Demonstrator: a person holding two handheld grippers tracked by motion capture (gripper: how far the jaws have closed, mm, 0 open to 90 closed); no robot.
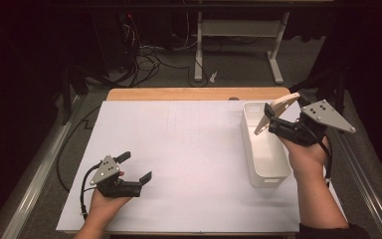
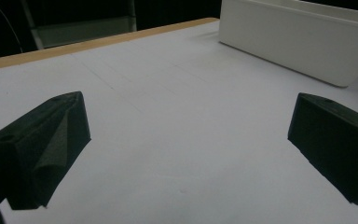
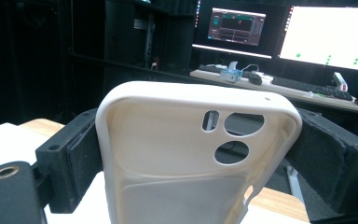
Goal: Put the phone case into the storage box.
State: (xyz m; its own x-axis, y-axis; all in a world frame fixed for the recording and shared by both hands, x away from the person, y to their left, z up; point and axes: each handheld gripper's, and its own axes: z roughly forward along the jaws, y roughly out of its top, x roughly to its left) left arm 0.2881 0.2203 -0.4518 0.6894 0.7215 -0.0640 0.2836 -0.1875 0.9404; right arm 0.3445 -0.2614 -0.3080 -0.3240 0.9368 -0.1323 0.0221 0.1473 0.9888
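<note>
Cream phone case: clamped by its long edges in the right gripper, tilted, just above the white bin.
Right jaws: closed on both rims (soft foam pads, so squeeze lightly).
Left gripper: jaws wide apart, holding nothing, well away on the white mat.
Step, as I judge it: lower the case inside the bin's walls, then release.

Smooth cream phone case, likely plastic, matt white bin

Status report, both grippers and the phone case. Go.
Right gripper shut on cream phone case, above white bin. Left gripper open, empty, low over white mat. Nothing in the way.
</note>
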